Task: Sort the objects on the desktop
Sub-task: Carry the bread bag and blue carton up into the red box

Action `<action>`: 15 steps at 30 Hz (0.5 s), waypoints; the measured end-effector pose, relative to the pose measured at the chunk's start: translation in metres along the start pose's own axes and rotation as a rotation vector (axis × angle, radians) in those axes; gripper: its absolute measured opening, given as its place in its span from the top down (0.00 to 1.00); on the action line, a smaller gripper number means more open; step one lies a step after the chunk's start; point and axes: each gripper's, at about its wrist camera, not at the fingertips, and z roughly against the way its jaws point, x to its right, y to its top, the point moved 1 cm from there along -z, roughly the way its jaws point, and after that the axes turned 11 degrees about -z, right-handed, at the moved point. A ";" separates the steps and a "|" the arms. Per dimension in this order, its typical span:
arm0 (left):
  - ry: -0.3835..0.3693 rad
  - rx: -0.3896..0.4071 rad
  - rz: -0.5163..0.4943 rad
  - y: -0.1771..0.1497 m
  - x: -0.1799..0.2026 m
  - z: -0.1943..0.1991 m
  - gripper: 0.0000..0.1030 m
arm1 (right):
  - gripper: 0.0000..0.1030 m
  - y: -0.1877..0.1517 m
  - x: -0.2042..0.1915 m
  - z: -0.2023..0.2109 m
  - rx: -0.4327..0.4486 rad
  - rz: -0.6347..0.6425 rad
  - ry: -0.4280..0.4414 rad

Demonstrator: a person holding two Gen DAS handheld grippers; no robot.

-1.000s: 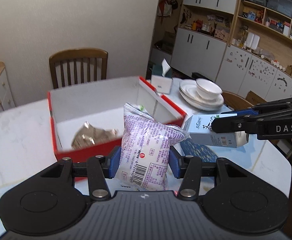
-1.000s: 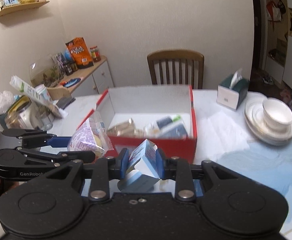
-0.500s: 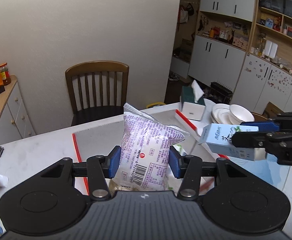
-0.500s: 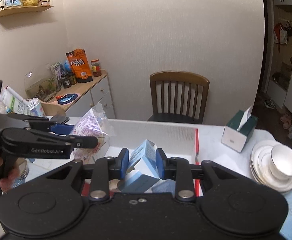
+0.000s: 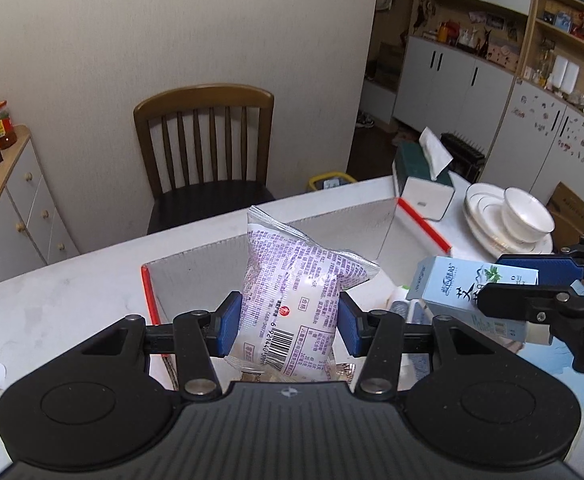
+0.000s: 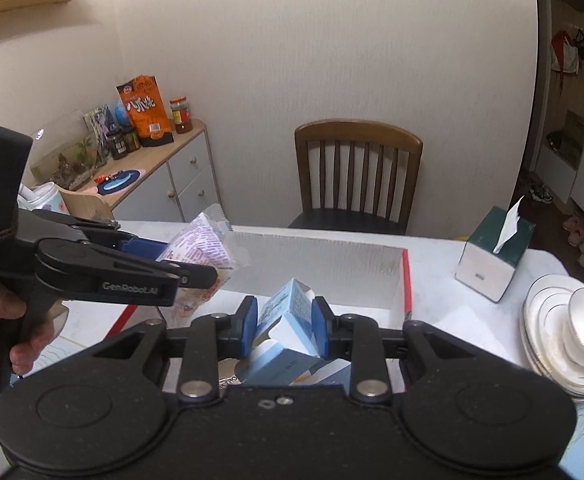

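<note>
— Both grippers have travelled forward since a second ago, from short of the red-edged box (image 5: 388,224) to above its open white interior; the box's near wall has dropped out of sight beneath them. Each load is unchanged.

— What is the left one carrying?

— Left gripper (image 5: 287,320), blue pads pinching a white-and-purple snack packet (image 5: 292,300) at its waist, barcode toward the camera, the packet upright over the box's left half. Seen from the right wrist, the same gripper (image 6: 195,276) reaches in from the box's left side, a hand (image 6: 7,320) on its grip.

— And the right?

— Right gripper (image 6: 284,328), pads pressed on a pale blue carton (image 6: 287,320) with its top flap torn open, held tilted over the box's right half. From the left wrist the carton (image 5: 460,292) hangs just right of the packet, apart from it, in the right gripper (image 5: 504,288).

— Anything in the box already?

— Crinkled wrappers and a few packs on its floor, mostly hidden by the grippers. Beyond the box's far right corner stands a green tissue box (image 6: 492,260); right of the box, stacked plates with a bowl (image 6: 572,332). A wooden chair (image 5: 207,152) sits behind the box's far wall.
</note>
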 end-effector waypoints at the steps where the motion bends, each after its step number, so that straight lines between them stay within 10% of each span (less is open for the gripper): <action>1: 0.002 -0.007 -0.005 0.000 0.000 -0.004 0.53 | 0.73 0.000 0.000 -0.005 -0.006 -0.001 0.000; 15: -0.018 -0.124 -0.029 -0.001 -0.012 -0.057 0.52 | 0.73 -0.006 -0.010 -0.050 -0.083 0.004 0.003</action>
